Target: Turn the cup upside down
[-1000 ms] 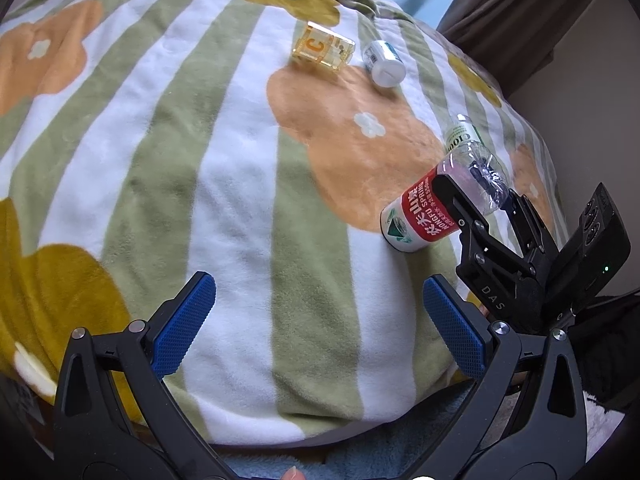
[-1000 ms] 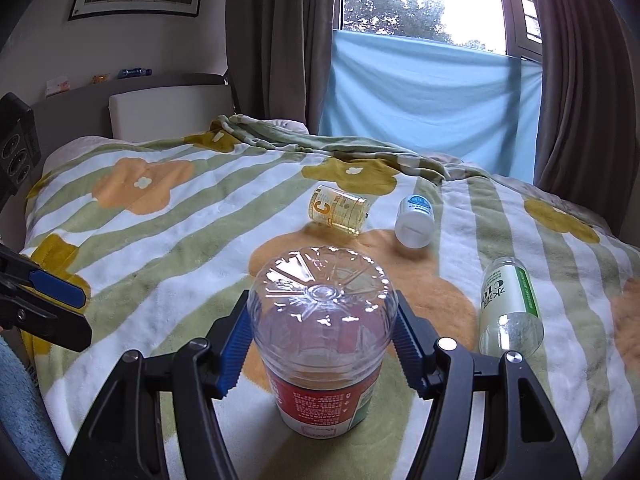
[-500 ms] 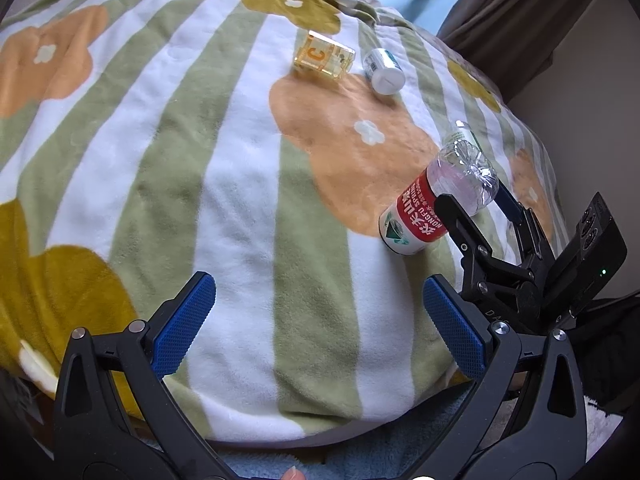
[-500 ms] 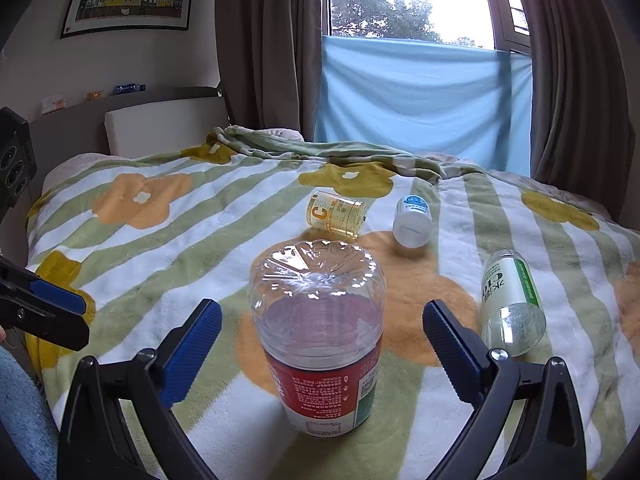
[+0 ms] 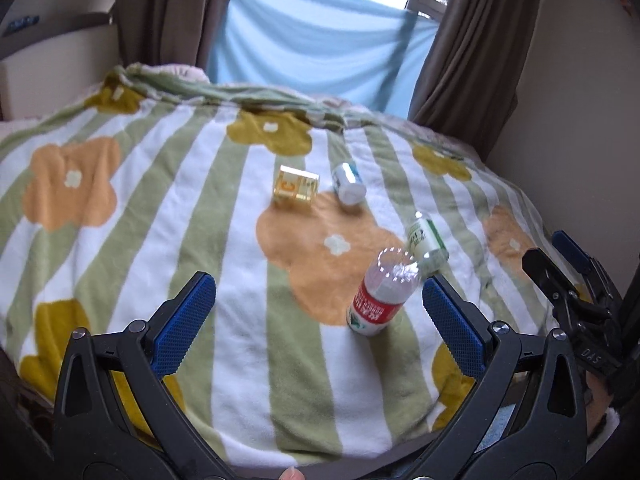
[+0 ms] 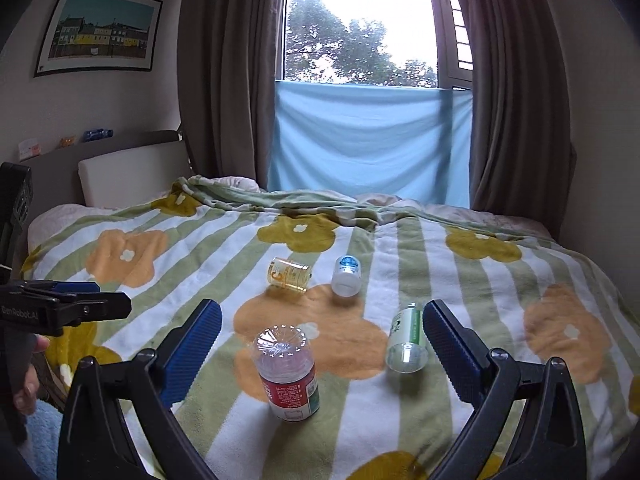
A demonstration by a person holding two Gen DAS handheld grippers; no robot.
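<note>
The clear plastic cup with a red label (image 6: 289,372) stands upside down on the striped floral blanket (image 6: 460,280), its ribbed base up. It also shows in the left wrist view (image 5: 382,294). My right gripper (image 6: 322,354) is open and empty, drawn back from the cup, which stands free between and beyond its blue pads (image 6: 192,354). My left gripper (image 5: 316,328) is open and empty, near the bed's front edge, left of the cup. The right gripper also shows at the right edge of the left wrist view (image 5: 568,276).
A yellow cup (image 6: 289,275), a white-and-blue cup (image 6: 346,276) and a green-labelled clear cup (image 6: 408,344) lie on their sides behind and right of the upturned cup. A headboard (image 6: 132,172) is at the left; curtains and a window are behind.
My right gripper opened, let go of the upturned cup and pulled back. My left gripper tilted up and back, so more of the room shows. The cup stays standing upside down.
</note>
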